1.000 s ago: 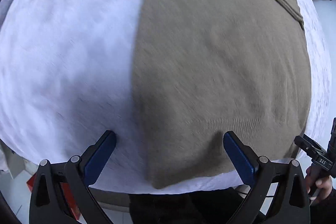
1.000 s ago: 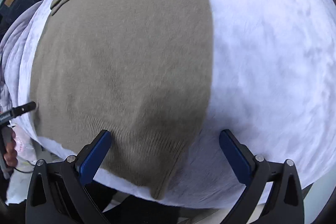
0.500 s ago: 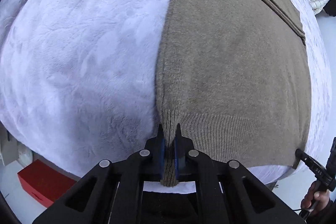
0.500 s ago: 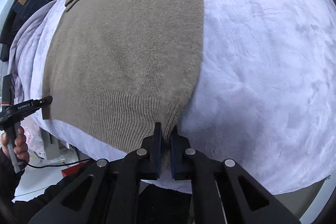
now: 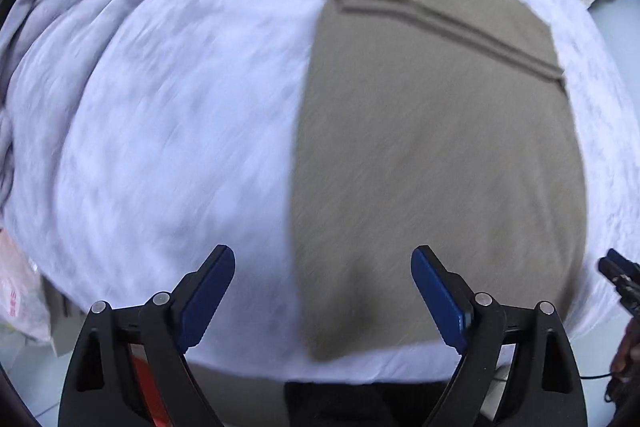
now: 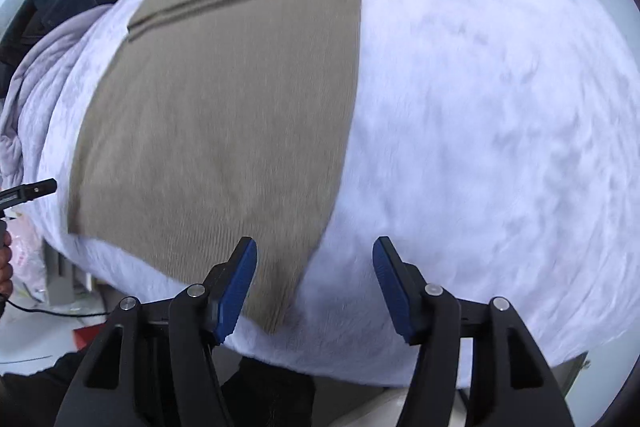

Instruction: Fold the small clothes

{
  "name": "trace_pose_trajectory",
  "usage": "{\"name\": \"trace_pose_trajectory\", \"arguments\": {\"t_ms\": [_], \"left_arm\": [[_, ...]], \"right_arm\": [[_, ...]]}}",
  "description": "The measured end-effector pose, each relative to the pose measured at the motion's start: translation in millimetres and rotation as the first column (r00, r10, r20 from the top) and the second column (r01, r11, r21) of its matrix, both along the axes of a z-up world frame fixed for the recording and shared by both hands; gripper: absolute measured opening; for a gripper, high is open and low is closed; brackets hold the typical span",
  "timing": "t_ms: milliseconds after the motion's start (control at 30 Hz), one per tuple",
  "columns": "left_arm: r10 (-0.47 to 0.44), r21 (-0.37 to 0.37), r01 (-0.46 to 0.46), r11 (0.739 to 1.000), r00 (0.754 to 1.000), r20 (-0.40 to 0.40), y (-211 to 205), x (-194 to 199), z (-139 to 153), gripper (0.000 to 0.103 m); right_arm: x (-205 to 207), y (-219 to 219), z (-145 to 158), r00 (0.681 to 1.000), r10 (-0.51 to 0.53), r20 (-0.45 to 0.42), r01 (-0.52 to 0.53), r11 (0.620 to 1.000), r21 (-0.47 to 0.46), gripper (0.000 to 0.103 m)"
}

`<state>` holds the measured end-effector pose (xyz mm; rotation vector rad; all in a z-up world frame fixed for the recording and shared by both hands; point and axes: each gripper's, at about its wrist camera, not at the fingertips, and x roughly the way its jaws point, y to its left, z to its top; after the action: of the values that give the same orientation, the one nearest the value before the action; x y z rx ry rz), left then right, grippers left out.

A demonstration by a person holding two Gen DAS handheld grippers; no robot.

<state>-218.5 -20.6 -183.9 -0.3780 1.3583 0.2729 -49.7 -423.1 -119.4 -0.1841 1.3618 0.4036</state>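
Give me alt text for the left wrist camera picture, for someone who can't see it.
An open left gripper, nothing between its blue pads, hangs above the near corner of a taupe knit garment lying flat on a fluffy white blanket. Its jaws have just been opening. The picture is motion-blurred, and the right gripper peeks in at the right edge.

Left gripper (image 5: 323, 281) and right gripper (image 6: 315, 273) reopened, apparently lifted, sweater (image 5: 432, 163) released
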Motion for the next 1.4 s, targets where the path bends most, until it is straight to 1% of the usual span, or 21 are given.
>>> {"name": "trace_pose_trajectory", "arguments": {"t_ms": [133, 233, 333, 367, 400, 433, 500, 600, 700, 800, 867, 900, 933, 967, 1000, 1067, 1133, 1200, 1267, 1300, 1400], "left_arm": [[-0.126, 0.024, 0.125, 0.992, 0.991, 0.042, -43, 79, -5, 0.090], [-0.201, 0.064, 0.201, 0.978, 0.980, -0.004, -68, 127, -22, 0.090], [-0.201, 0.078, 0.209, 0.975, 0.975, -0.099, -77, 150, -56, 0.090], [-0.192, 0.071, 0.203, 0.977, 0.972, -0.137, -75, 146, -67, 0.091], [-0.187, 0.054, 0.198, 0.979, 0.968, -0.170, -74, 139, -80, 0.094], [-0.184, 0.043, 0.193, 0.980, 0.969, -0.167, -74, 127, -87, 0.101], [-0.200, 0.070, 0.209, 0.975, 0.974, -0.109, -78, 95, -86, 0.103], [-0.239, 0.090, 0.245, 0.965, 0.968, -0.074, -87, 42, -80, 0.103], [-0.268, 0.106, 0.275, 0.956, 0.961, -0.073, -94, 1, -76, 0.103], [-0.311, 0.120, 0.323, 0.939, 0.944, -0.108, -100, -5, -73, 0.103], [-0.330, 0.090, 0.347, 0.934, 0.930, -0.163, -100, 7, -64, 0.103], [-0.331, 0.072, 0.348, 0.935, 0.927, -0.179, -100, 16, -56, 0.103], [-0.330, 0.066, 0.343, 0.937, 0.931, -0.159, -96, 23, -43, 0.103], [-0.329, 0.070, 0.337, 0.939, 0.938, -0.108, -92, 35, -24, 0.103], [-0.330, 0.082, 0.334, 0.939, 0.942, -0.058, -89, 51, -7, 0.103], [-0.324, 0.098, 0.322, 0.942, 0.946, 0.003, -86, 96, 13, 0.103], [-0.285, 0.089, 0.282, 0.955, 0.958, 0.024, -80, 146, 19, 0.103], [-0.230, 0.050, 0.229, 0.972, 0.973, 0.013, -72, 198, 15, 0.103], [-0.163, 0.002, 0.164, 0.986, 0.985, -0.050, -63, 240, -1, 0.103], [-0.141, -0.016, 0.141, 0.990, 0.987, -0.074, -59, 253, -10, 0.103], [-0.118, -0.050, 0.112, 0.992, 0.982, -0.148, -55, 286, -34, 0.103]], "right_arm": [[44, 59, -13, 0.998, 0.061, 0.019, -0.060, 0.997, -0.043, 0.064], [75, 112, -35, 0.997, 0.075, -0.009, -0.075, 0.995, -0.062, 0.064], [93, 142, -58, 0.996, 0.061, -0.060, -0.067, 0.994, -0.087, 0.067], [95, 148, -67, 0.994, 0.060, -0.087, -0.068, 0.993, -0.095, 0.071], [91, 152, -77, 0.991, 0.070, -0.112, -0.081, 0.991, -0.102, 0.073], [84, 153, -82, 0.990, 0.088, -0.106, -0.101, 0.988, -0.116, 0.079], [56, 149, -84, 0.987, 0.158, -0.033, -0.161, 0.976, -0.145, 0.081], [7, 131, -79, 0.969, 0.242, 0.048, -0.231, 0.959, -0.162, 0.082], [-32, 100, -74, 0.970, 0.226, 0.086, -0.215, 0.970, -0.115, 0.082], [-55, 77, -74, 0.978, 0.193, 0.073, -0.187, 0.979, -0.083, 0.082], [-57, 79, -71, 0.973, 0.224, 0.049, -0.219, 0.970, -0.104, 0.082], [-52, 83, -69, 0.972, 0.236, 0.009, -0.233, 0.966, -0.116, 0.082], [-44, 84, -67, 0.971, 0.233, -0.047, -0.237, 0.964, -0.120, 0.082], [-31, 88, -64, 0.973, 0.210, -0.100, -0.220, 0.969, -0.113, 0.083], [-12, 89, -55, 0.978, 0.160, -0.131, -0.172, 0.982, -0.084, 0.083], [23, 91, -36, 0.991, 0.078, -0.110, -0.082, 0.996, -0.038, 0.083], [67, 99, -20, 0.998, -0.005, -0.064, 0.001, 0.998, -0.055, 0.083], [114, 116, -17, 0.994, -0.094, -0.047, 0.086, 0.983, -0.160, 0.083], [156, 129, -28, 0.985, -0.124, -0.121, 0.091, 0.964, -0.251, 0.083], [179, 141, -38, 0.976, -0.117, -0.185, 0.064, 0.960, -0.272, 0.083], [218, 161, -52, 0.968, -0.152, -0.201, 0.101, 0.964, -0.245, 0.083]]}}
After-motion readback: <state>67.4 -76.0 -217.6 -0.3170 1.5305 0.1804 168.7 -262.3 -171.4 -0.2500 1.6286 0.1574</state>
